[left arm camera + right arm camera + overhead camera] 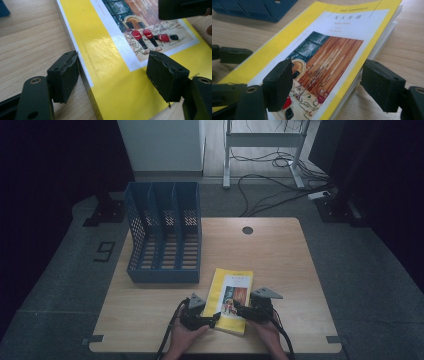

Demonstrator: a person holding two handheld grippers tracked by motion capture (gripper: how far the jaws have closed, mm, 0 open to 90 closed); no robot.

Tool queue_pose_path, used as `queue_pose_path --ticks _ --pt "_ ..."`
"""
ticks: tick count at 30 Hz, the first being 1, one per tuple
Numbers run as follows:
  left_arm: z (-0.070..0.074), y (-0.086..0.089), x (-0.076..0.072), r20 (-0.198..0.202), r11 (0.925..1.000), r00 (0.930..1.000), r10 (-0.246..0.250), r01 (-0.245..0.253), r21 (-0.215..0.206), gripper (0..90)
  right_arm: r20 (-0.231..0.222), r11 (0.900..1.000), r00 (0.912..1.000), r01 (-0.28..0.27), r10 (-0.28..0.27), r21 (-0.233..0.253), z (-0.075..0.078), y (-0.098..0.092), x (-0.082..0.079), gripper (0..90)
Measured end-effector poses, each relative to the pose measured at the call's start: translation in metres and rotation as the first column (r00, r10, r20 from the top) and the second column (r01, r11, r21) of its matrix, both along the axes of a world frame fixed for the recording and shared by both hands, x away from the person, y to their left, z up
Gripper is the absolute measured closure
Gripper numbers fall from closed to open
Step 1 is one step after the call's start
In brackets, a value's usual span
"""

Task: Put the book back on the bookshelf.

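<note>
Wooden table [280,255] on grey carpet floor [375,285]; white cabinet [160,145], white desk frame [262,140], floor cables [270,190] beyond far edge; surroundings dark.

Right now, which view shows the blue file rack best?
The high view: the whole blue file rack stands on the table's far left, three slots visible. The right gripper view catches its base edge beyond the yellow book; the left gripper view a blue corner.
</note>
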State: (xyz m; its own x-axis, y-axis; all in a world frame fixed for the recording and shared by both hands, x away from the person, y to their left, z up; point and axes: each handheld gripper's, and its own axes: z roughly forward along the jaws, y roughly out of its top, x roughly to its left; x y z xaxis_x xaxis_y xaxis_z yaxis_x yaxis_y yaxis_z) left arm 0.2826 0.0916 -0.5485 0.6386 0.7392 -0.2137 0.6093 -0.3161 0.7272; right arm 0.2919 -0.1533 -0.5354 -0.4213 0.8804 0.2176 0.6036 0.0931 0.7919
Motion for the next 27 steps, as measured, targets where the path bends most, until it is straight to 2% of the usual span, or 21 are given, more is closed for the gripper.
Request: queue_pose_path --ticks 5,7,10,13,17,21,27 --pt "0.0 0.0 0.001 -0.002 1.0 1.0 -0.005 0.005 0.0 25.9 0.027 1.0 0.9996 -0.011 0.011 0.007 0.005 0.002 -0.003 27.7" --pt "0.0 0.0 0.001 -0.003 1.0 1.0 -0.006 0.006 0.0 25.8 0.045 0.999 0.9984 -0.034 0.033 0.014 0.008 0.005 -0.006 29.1" --pt "0.0 0.001 0.001 -0.003 1.0 1.0 -0.007 0.007 -0.001 25.8 0.049 0.999 0.9977 -0.047 0.046 0.011 0.009 0.007 -0.007 29.1" --pt "0.0 0.001 0.001 -0.005 1.0 1.0 -0.007 0.007 -0.002 25.7 0.076 0.999 0.996 -0.047 0.047 -0.005 0.011 0.01 -0.009 30.7" --pt "0.0 0.001 0.001 -0.006 1.0 0.9999 -0.008 0.008 -0.002 25.6 0.095 0.998 0.994 -0.055 0.054 0.011 0.013 0.008 -0.009 33.7" --pt "0.0 0.001 0.002 -0.007 1.0 0.9999 -0.009 0.009 -0.005 25.5 0.102 0.998 0.993 -0.063 0.06 0.02 0.017 0.007 -0.007 36.8" --pt "0.0 0.001 0.002 -0.007 0.9999 0.9999 -0.01 0.01 -0.004 25.4 0.093 0.998 0.9936 -0.064 0.064 -0.003 0.019 0.005 0.005 41.2"
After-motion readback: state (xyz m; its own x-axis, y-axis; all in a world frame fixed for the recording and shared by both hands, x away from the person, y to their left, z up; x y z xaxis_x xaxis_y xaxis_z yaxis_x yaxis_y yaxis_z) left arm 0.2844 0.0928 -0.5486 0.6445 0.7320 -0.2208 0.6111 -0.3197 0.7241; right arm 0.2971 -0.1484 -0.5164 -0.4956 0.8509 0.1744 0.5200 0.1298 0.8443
